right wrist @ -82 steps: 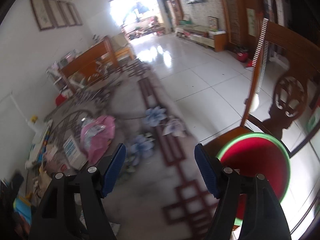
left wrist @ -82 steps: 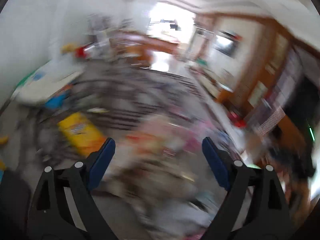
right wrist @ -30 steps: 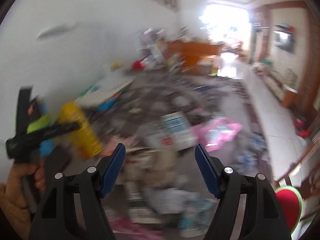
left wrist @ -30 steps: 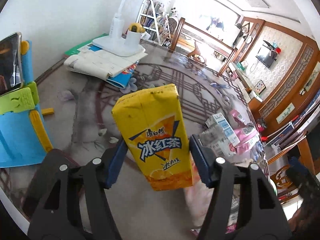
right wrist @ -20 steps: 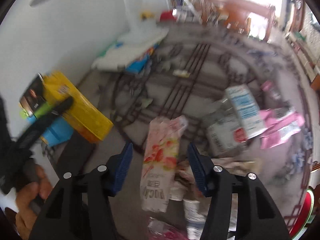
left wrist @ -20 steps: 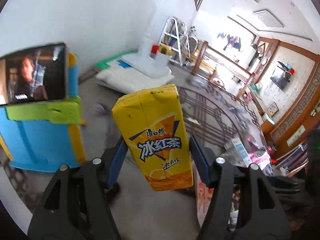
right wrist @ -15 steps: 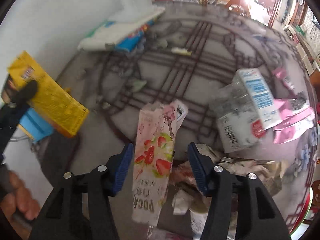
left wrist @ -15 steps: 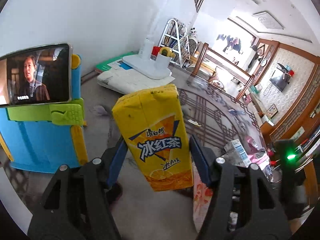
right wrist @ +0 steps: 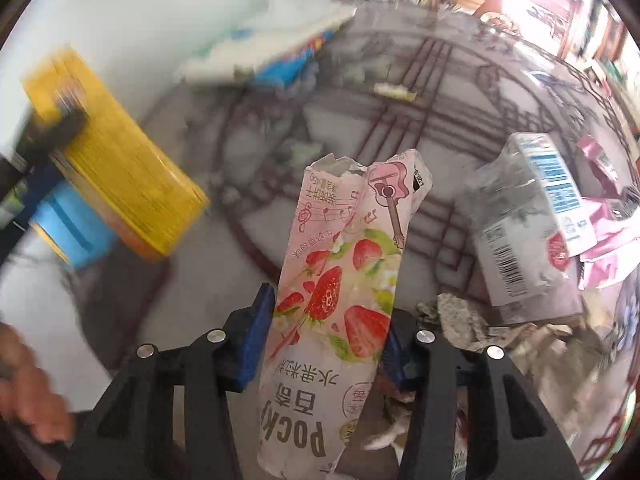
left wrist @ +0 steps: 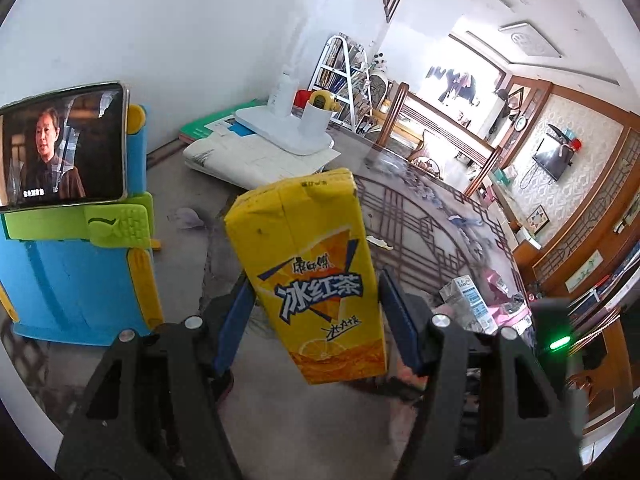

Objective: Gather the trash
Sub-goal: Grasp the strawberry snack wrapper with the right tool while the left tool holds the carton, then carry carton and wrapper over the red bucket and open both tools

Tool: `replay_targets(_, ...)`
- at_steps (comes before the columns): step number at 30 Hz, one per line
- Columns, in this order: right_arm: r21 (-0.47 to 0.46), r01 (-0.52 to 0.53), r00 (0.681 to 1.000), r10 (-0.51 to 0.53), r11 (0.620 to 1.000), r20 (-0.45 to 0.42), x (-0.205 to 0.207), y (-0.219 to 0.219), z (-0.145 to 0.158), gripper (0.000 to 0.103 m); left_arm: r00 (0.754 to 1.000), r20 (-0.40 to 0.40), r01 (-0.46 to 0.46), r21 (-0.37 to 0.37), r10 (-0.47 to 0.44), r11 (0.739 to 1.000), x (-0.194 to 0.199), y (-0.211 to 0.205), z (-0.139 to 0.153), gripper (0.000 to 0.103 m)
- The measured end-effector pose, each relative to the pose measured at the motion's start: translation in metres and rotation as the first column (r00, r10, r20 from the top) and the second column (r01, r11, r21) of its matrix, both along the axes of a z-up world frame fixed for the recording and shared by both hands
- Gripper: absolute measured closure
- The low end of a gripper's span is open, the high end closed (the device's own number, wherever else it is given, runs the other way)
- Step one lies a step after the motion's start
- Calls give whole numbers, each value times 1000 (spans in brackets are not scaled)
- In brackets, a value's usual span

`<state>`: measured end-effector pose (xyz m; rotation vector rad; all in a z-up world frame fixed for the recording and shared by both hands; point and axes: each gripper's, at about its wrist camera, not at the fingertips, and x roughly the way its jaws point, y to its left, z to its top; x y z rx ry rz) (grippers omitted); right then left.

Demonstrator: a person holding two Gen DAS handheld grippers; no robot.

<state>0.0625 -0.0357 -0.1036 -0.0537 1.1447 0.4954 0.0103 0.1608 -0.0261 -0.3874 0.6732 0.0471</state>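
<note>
- Here the left tongs point(left wrist: 316, 320) pinch a yellow carton point(left wrist: 310, 276) printed "冰红茶".
- The right tongs point(right wrist: 326, 336), jaws just closing, squeeze a pink strawberry "POCKY" box point(right wrist: 340, 300).

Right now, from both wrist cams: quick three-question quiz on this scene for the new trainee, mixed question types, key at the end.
1. True or false: the left gripper is empty.
2. What does the right gripper have between its pads? A) blue-and-white milk carton B) pink strawberry Pocky box C) crumpled paper
3. Fill in: the phone playing video sits on a blue and ____ stand.

Key:
1. False. It grips the yellow iced tea carton.
2. B, the pink strawberry Pocky box; its jaws have just been closing on it.
3. Green.
</note>
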Motion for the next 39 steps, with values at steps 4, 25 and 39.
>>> replay_targets(4,109,36,997,-44,993,71,-10,-25,39,57,1000,-8,7,14,-7,1000,1,-5,-1,42)
replay_targets(25,130,295,879,-323,946,350,-80,-217,72,56,992,-55,120,215,-111,969,15,-70,-11,42)
replay_targets(39,219,393,858,-441,893,262,-92,-286,52,55,986,97,89,383,-136,920,-19,-123,7,42)
